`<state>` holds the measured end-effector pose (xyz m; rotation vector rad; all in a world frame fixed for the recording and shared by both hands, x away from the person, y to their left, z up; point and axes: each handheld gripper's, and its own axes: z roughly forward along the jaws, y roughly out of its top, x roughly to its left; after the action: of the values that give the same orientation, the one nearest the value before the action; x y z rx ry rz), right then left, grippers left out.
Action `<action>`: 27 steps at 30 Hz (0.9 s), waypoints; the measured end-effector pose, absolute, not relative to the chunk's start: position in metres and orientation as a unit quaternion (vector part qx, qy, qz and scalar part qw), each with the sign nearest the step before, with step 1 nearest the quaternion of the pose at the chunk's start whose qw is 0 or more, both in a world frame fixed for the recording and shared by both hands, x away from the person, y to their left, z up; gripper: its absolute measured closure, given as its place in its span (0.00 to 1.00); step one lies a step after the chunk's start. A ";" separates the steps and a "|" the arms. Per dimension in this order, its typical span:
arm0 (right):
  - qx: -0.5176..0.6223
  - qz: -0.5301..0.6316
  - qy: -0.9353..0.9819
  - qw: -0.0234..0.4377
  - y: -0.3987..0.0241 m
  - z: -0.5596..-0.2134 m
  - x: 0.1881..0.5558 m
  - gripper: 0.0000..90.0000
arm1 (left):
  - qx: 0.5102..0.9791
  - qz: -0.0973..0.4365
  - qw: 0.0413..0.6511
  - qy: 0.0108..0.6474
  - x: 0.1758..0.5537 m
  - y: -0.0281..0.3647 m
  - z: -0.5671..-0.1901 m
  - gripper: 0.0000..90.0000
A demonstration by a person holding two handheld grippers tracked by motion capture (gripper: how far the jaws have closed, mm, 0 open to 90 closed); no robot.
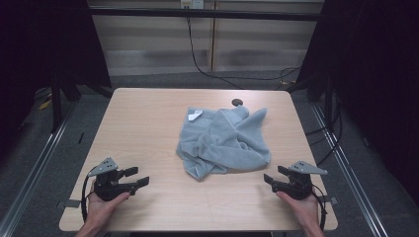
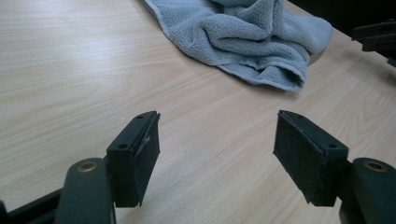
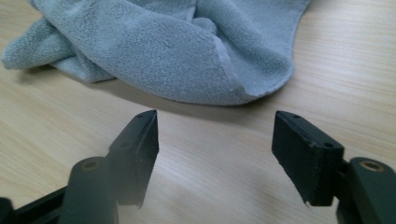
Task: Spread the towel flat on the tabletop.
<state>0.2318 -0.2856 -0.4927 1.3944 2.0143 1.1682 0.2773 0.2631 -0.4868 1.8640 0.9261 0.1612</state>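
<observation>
Firstly, we must say what we cannot see well: the grey towel (image 1: 225,142) is crumpled in a heap, so its folds hide the real shape and most of its edges, and a small dark round thing (image 1: 237,102) on the table (image 1: 143,123) is half covered by the far edge of the cloth, so we cannot tell what it is. In the left gripper view the top of the towel (image 2: 254,39) is cut off by the frame, and in the right gripper view the towel (image 3: 173,51) is also cut at the top. A small white label (image 1: 194,115) lies at the far left corner of the cloth, but nothing on it is readable. We see our left gripper (image 1: 136,177) near the front left of the table with its jaws wide apart and nothing between them (only bare wood shows between the pads (image 2: 144,154)). Our right gripper (image 1: 271,177) is at the front right, jaws also apart and empty. The towel lies in the middle of the table, between both grippers and further from us; it is near the right gripper and more apart from the left one, touching neither.
</observation>
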 end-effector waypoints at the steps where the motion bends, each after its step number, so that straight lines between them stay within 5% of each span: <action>1: 0.500 0.425 0.725 0.209 -0.285 -0.492 0.231 0.38 | 0.770 0.064 0.505 0.384 0.278 0.262 -0.488 0.34; 14: 0.485 0.451 0.729 0.171 -0.277 -0.477 0.233 0.46 | 0.773 0.068 0.505 0.377 0.275 0.261 -0.486 0.34; 27: 0.446 0.460 0.758 0.120 -0.252 -0.463 0.274 0.33 | 0.783 0.071 0.499 0.366 0.276 0.258 -0.486 0.34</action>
<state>0.2737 -0.2518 -0.4634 1.3040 2.2160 1.3455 0.2764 0.2575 -0.4856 1.8943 0.8846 0.1719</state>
